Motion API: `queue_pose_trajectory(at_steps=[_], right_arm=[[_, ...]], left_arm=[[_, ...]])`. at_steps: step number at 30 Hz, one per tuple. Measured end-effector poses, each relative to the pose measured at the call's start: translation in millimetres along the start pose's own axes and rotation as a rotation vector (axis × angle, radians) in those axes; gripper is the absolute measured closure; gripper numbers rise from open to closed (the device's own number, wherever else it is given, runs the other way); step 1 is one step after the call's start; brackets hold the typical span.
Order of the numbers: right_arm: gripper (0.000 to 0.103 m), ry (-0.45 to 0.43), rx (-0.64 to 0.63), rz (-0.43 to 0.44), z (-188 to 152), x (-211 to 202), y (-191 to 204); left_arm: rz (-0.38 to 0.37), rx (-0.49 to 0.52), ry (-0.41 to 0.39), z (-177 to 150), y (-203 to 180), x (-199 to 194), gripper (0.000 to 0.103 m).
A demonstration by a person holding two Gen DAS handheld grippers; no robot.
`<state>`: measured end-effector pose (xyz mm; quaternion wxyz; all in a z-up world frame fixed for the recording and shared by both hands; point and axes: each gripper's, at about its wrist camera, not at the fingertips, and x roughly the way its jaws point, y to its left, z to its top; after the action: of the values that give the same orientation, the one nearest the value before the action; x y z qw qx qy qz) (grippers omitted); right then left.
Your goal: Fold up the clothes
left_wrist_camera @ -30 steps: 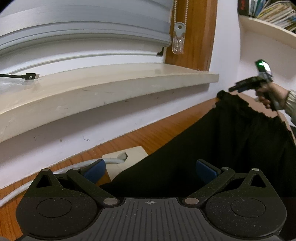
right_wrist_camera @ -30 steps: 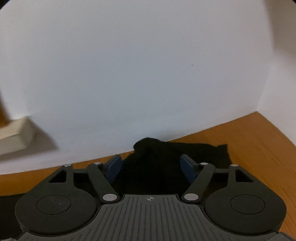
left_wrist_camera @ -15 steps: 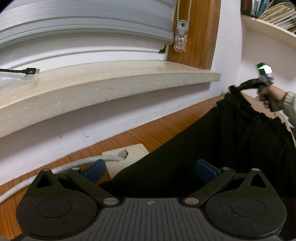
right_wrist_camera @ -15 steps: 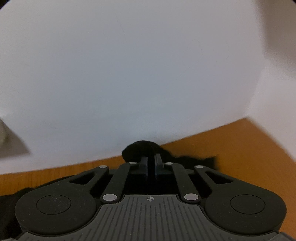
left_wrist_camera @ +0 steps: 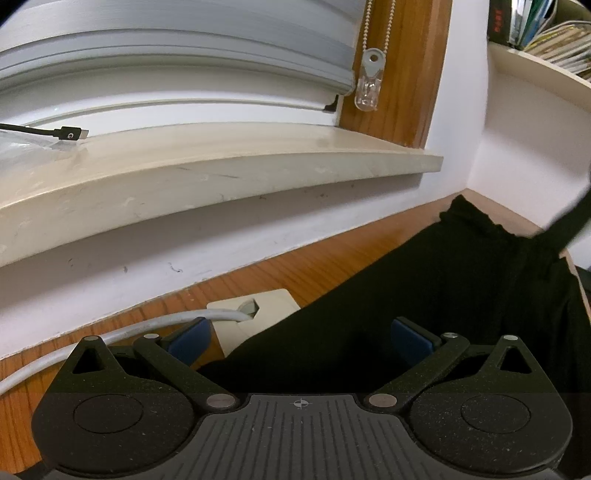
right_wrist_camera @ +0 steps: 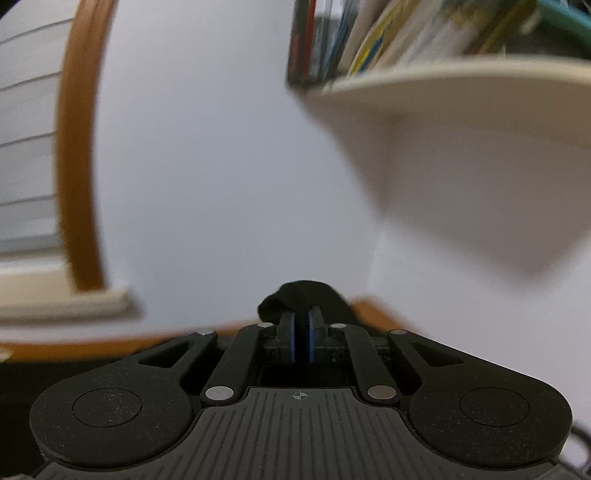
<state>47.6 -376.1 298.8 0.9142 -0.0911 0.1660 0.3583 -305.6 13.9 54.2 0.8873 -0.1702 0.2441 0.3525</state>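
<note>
Right gripper (right_wrist_camera: 301, 325) pinches a bunch of the black garment (left_wrist_camera: 424, 295), jaws easing slightly. Left gripper (left_wrist_camera: 299, 336) spread over the near hem. Advice: lift evenly; the grip probably needs tightening, view blurred.

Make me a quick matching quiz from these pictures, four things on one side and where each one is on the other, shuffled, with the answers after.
Things:
1. black fabric garment
2. black cable plug
3. clear plastic blind-cord pull
4. stacked books

Places:
A. hanging in front of the wooden window frame
B. on the wall shelf
C. spread on the wooden table
D. lying on the cream windowsill

Pairs: 1-C, 2-D, 3-A, 4-B
</note>
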Motion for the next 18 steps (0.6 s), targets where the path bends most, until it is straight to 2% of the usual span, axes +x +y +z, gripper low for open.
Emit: queue_pose_trajectory(at_steps=[3, 6, 11, 13, 15, 18], right_arm=[[0.087, -0.004, -0.009, 0.032, -12, -6, 4], [0.087, 0.021, -0.012, 0.073, -20, 20, 18], [0.087, 0.115, -0.039, 0.177, -35, 103, 60], [0.084, 0.156, -0.06, 0.217, -44, 140, 77], [0.078, 0.196, -0.086, 0.256, -56, 172, 96], [0.077, 0.276, -0.105, 0.277, -78, 212, 114]], left_arm=[[0.01, 0.012, 0.002, 0, -3, 0, 0.0], [0.015, 0.018, 0.007, 0, -4, 1, 0.0], [0.017, 0.015, 0.011, 0, -5, 2, 0.0], [0.02, 0.018, 0.014, 0, -6, 3, 0.0], [0.024, 0.022, 0.016, 0, -7, 3, 0.0], [0.025, 0.022, 0.018, 0, -7, 3, 0.0]])
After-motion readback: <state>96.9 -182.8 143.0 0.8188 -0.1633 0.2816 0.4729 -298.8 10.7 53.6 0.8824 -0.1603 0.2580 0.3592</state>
